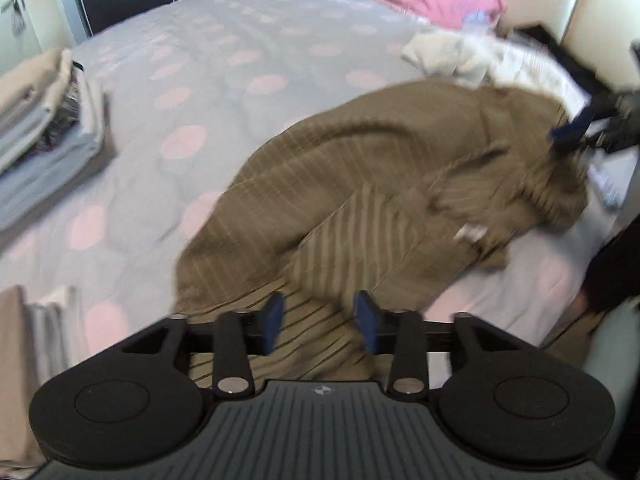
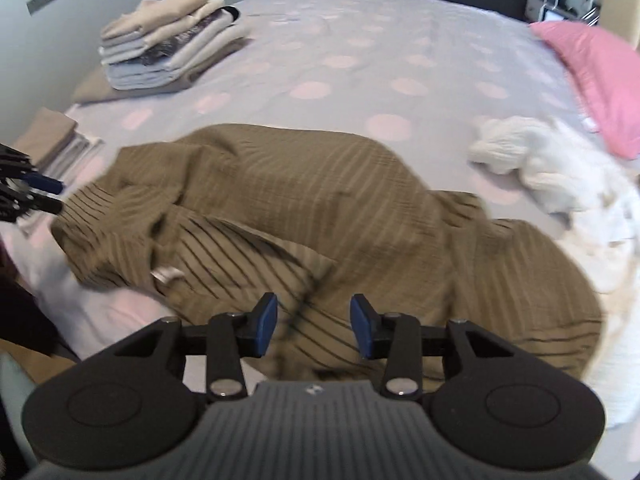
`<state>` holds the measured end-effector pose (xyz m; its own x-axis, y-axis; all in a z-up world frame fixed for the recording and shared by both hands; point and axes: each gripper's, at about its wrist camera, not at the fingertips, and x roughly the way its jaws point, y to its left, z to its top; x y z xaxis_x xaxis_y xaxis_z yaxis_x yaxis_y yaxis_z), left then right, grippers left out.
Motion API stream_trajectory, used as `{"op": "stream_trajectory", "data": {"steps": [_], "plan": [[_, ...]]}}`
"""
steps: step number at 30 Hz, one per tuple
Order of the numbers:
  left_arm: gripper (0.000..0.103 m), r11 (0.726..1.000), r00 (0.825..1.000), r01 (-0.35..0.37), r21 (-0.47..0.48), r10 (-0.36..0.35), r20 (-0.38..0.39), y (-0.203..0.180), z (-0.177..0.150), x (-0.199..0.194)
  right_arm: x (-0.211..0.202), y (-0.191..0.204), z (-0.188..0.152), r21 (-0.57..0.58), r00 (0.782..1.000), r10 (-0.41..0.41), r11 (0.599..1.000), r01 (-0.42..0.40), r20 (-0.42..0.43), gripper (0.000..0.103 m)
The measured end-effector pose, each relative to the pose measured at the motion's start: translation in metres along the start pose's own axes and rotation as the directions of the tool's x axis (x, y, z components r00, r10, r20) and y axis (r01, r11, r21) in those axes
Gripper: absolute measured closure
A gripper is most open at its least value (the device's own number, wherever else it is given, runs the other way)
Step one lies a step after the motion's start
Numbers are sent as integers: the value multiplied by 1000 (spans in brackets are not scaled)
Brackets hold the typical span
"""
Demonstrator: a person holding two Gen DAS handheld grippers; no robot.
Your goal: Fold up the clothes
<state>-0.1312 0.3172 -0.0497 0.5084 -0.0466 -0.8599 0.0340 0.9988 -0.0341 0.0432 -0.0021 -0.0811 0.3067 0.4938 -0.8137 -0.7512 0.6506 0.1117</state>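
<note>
Both tongs, left (image 1: pixel 319 322) and right (image 2: pixel 313 326), hover wide and empty above a crumpled olive ribbed garment (image 2: pixel 304 216) on the bed (image 2: pixel 360 40), apparently poised to grasp.

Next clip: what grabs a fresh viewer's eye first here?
A crumpled olive-brown striped garment sprawls across the near side of the lilac, pink-dotted bedspread, with both open grippers, left gripper and right gripper, over it. Behind sit a neat stack of folded clothes and a bright pink pillow.
</note>
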Motion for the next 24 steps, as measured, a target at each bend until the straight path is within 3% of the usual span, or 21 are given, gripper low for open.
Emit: {"op": "stream_trajectory", "data": {"steps": [3,6,7,8,9,11,12,13,19,24], "plan": [[58,994,999,44,-96,-46,-24,2,10,23,19,8,10,29,999,35,999,-34,-23,59],[60,974,994,77,-213,-92,-60,8,15,53,34,4,13,99,996,62,993,-56,-60,48],[63,964,992,89,-252,-109,-67,10,13,63,39,2,12,131,995,76,989,-66,-71,48],[74,952,990,103,-287,-127,-65,12,12,71,43,-1,12,158,993,95,984,-82,-75,49],[84,949,989,111,-295,-134,-59,11,10,75,46,-3,11,185,990,113,978,-97,-79,54],[97,943,988,126,-307,-147,-46,10,8,81,50,-2,9,197,985,157,970,-139,-74,73],[101,950,988,132,-283,-149,-37,6,8,78,52,-2,8,203,981,178,966,-161,-71,89],[102,956,988,138,-257,-150,-27,2,9,75,52,0,7,190,980,191,966,-176,-62,93],[103,964,968,252,-89,-252,9,-23,2,34,26,24,1,8,957,284,959,-284,-60,98],[103,932,939,340,125,-329,-101,-53,-26,14,6,56,-24,-216,919,346,899,-382,-188,98]]}}
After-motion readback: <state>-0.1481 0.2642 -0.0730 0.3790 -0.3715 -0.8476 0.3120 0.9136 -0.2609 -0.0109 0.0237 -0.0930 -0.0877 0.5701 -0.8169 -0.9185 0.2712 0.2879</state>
